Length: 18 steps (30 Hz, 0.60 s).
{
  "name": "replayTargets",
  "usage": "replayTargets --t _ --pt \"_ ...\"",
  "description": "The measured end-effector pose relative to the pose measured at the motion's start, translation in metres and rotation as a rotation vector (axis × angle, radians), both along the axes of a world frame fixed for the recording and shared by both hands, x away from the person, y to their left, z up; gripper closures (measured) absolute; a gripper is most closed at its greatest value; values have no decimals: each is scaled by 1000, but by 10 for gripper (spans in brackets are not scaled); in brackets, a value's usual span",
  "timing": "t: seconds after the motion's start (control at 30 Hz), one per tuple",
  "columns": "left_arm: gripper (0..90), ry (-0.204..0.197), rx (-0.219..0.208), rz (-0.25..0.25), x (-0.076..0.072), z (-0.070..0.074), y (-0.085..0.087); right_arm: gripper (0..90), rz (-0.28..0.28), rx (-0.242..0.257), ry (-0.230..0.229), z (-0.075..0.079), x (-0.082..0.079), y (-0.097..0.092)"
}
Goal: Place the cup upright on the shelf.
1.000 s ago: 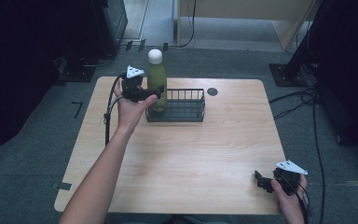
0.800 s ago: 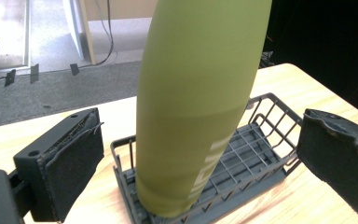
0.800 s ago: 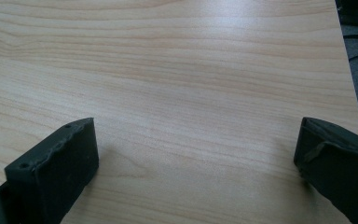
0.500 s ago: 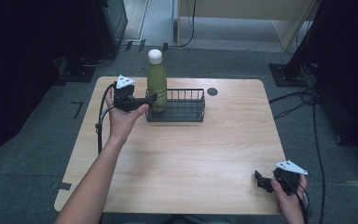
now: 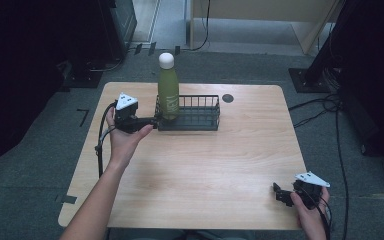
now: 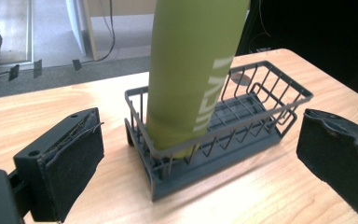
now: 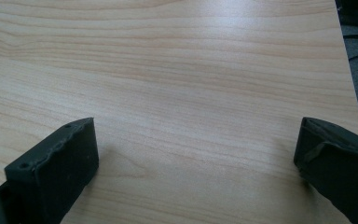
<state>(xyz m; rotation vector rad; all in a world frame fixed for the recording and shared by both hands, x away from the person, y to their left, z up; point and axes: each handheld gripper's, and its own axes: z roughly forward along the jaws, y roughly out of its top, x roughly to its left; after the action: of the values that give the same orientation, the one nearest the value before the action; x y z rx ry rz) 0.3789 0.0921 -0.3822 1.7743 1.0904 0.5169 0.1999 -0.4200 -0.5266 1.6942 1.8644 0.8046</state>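
Now the left gripper (image 5: 147,121) backs off, jaws spread, leaving the bottle (image 5: 168,92) upright in the basket (image 5: 200,120): placement looks done. Right gripper (image 5: 284,194) rests apart, jaws spread.

Each hand-held gripper is black with a grey three-cornered plate on top: the left hand-held gripper (image 5: 149,120) and the right hand-held gripper (image 5: 279,192). A black cable trails from each. The jaws are blocky, faced with dark, rough-edged pads (image 6: 80,154), with small holes in the left jaw bodies. Both forearms are bare, without sleeves.
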Motion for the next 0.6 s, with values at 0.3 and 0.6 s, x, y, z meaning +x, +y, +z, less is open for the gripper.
replayTargets --t 0.3,0.6 --pt "10 1 4 1 -19 -12 11 0 0 0 0 0 0 0" --pt "11 14 -7 17 -37 -26 28 0 0 0 0 0 0 0"
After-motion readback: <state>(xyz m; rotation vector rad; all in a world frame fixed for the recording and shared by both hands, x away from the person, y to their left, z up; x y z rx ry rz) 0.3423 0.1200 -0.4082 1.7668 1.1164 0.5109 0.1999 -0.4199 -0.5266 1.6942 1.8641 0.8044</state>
